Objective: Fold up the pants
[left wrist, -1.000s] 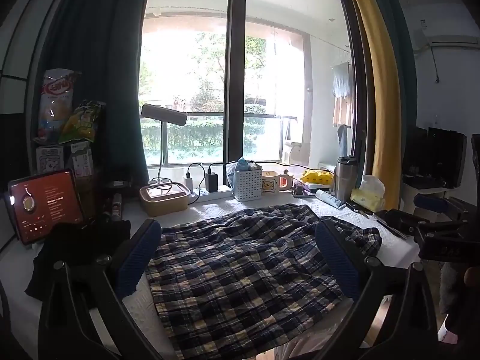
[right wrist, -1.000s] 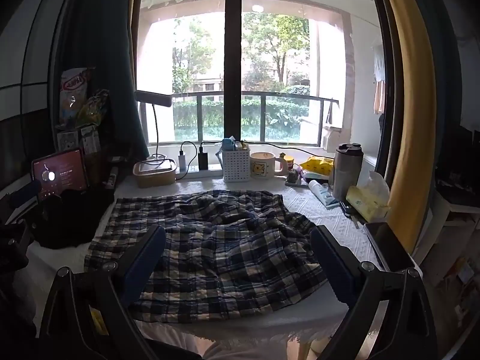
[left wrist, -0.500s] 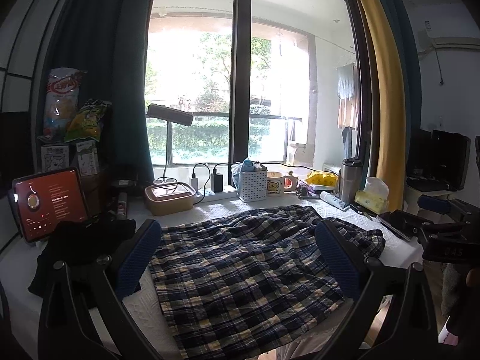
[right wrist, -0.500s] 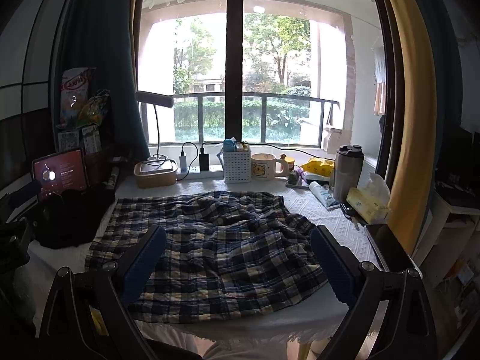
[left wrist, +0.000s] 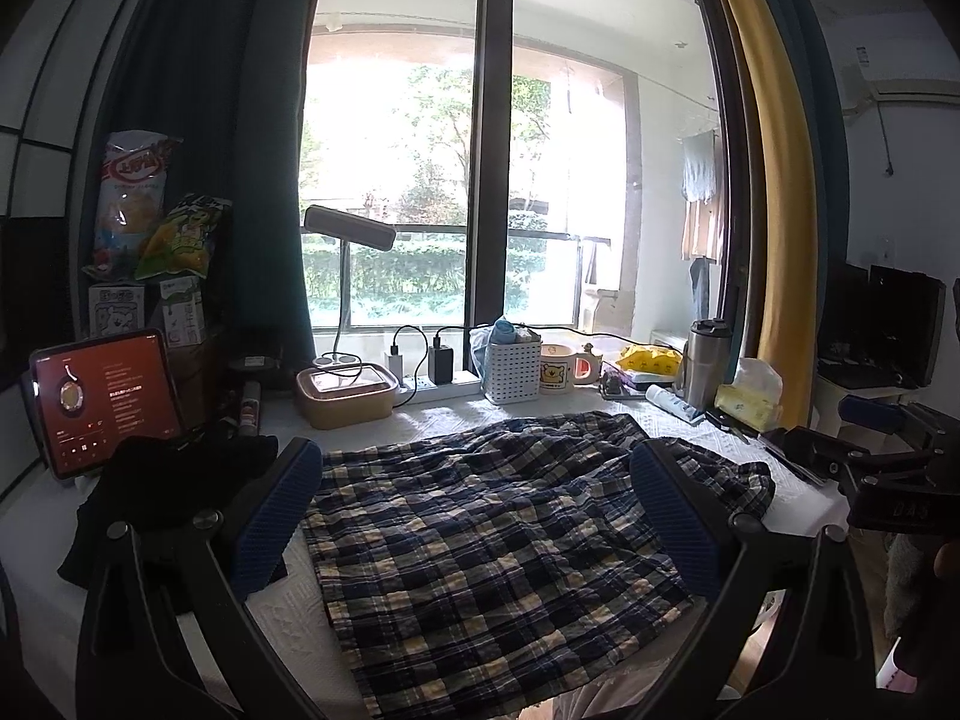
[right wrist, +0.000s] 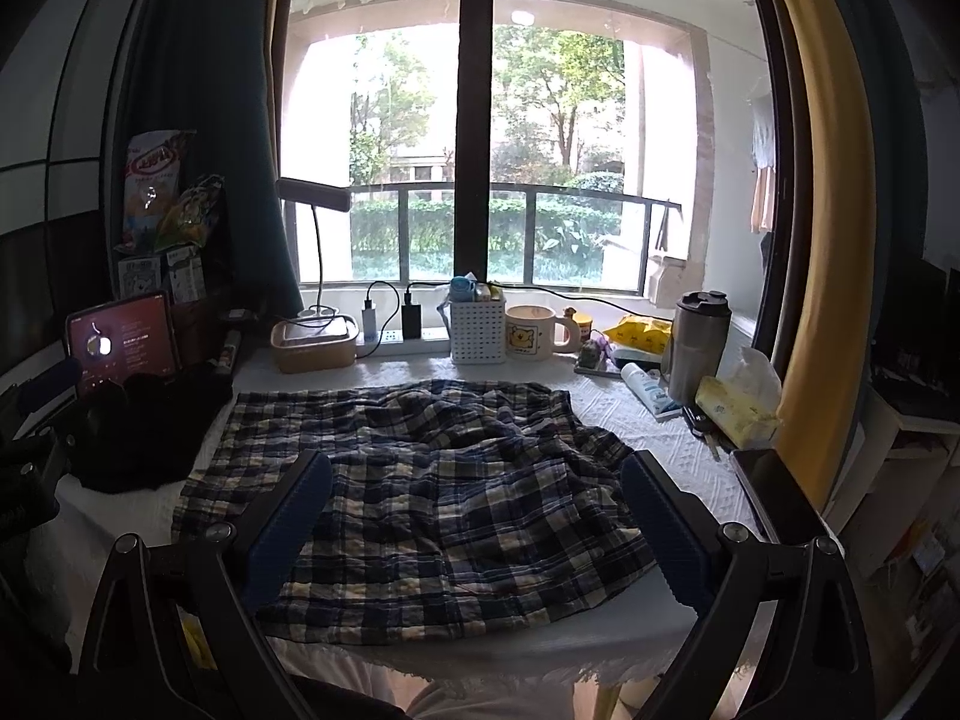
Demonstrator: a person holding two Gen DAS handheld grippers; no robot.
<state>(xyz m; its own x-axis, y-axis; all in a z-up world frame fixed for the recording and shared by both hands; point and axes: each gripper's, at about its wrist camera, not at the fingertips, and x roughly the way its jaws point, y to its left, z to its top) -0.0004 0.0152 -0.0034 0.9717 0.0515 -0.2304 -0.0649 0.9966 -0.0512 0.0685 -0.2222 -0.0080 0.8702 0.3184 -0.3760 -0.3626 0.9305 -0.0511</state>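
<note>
The navy and cream plaid pants (left wrist: 480, 534) lie spread and rumpled on the white-covered table (right wrist: 678, 450); they also show in the right wrist view (right wrist: 432, 480). My left gripper (left wrist: 474, 468) is open and empty, held above the near edge of the pants, apart from them. My right gripper (right wrist: 474, 474) is open and empty, also above the near edge. The right gripper's body shows at the right of the left wrist view (left wrist: 888, 462).
A black garment (right wrist: 144, 426) lies at the table's left by a lit tablet (right wrist: 123, 339). Along the window sill stand a lunch box (right wrist: 315, 345), white basket (right wrist: 477, 330), mug (right wrist: 534, 330), steel tumbler (right wrist: 699, 345) and tissue pack (right wrist: 741, 408).
Both grippers have drifted only slightly; the left view has shifted a little, so the scene sits lower and to the right. The pants have not moved.
</note>
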